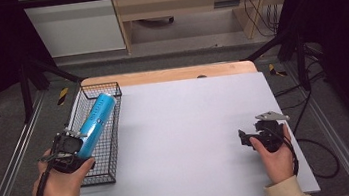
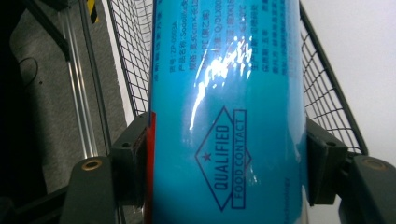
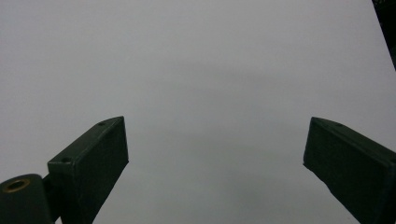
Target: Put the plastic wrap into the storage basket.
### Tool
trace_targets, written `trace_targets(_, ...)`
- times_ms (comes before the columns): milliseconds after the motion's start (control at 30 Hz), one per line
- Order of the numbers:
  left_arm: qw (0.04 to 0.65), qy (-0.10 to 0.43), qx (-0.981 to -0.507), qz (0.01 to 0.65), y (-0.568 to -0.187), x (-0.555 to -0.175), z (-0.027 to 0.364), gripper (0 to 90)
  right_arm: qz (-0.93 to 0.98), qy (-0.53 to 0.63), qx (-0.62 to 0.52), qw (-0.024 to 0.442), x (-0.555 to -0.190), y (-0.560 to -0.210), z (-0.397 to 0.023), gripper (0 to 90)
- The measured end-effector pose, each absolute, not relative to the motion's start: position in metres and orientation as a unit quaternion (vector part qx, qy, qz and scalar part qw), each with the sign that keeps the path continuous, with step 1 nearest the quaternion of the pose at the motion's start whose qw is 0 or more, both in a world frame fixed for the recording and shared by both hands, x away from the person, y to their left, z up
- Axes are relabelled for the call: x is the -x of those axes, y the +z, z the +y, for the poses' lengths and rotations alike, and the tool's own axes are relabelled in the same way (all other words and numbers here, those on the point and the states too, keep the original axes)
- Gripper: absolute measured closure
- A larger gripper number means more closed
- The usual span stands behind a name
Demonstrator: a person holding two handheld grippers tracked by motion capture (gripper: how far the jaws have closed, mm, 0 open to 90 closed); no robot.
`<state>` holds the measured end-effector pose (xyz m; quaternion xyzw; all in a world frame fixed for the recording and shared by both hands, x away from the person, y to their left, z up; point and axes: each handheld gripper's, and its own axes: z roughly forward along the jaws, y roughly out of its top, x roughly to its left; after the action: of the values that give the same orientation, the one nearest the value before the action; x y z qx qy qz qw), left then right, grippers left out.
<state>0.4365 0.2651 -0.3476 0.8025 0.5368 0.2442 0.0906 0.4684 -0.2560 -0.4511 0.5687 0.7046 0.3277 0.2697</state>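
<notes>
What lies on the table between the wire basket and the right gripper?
Nothing: in the high view the white table top is bare from the wire basket to the right gripper, which is open.

A wire basket sat on the left edge of the table, running from the far side toward the person. A long tube lay lengthwise in the basket, its far end near the basket's far wall. At the tube's near end, the left gripper closed on it from both sides. Well to the right of the basket, the right gripper rested above bare tabletop, jaws apart.
</notes>
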Motion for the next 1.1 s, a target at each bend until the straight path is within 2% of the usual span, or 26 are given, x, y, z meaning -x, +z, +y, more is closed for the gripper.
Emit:
trace_targets(567,0.074,0.232,-0.796,0.554,-0.357,-0.449,0.271,31.9,0.712,0.333,-0.558,0.265,-0.470,-0.451,-0.253,7.3)
trace_targets(1100,0.027,0.229,-0.796,0.559,-0.365,-0.454,0.270,31.9,0.718,0.331,-0.553,0.262,-0.472,-0.452,-0.250,7.4)
